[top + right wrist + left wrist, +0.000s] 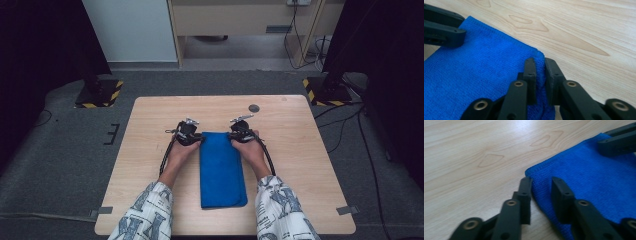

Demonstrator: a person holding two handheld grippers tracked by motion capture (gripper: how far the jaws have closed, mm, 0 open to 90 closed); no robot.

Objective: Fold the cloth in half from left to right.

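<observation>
- A blue cloth [222, 169], folded into a long strip, lies flat near the middle of the wooden table [300, 150], its long side running from the far half toward the near edge.
- Both grippers sit at the cloth's far end, one at each corner.
- The right gripper [539, 65] has its jaws nearly closed on the far right corner of the cloth, with a ridge of fabric pinched between them.
- The left gripper [541, 185] is at the far left corner; its jaws stand apart, one on the bare wood just beside the hem, the other over the cloth, with the edge of the cloth between them and not yet squeezed.
- In the high view the left gripper [188, 133] and right gripper [242, 131] are held by hands with patterned sleeves [145, 215].
- A small dark disc [254, 108] lies on the table beyond the right gripper.
</observation>
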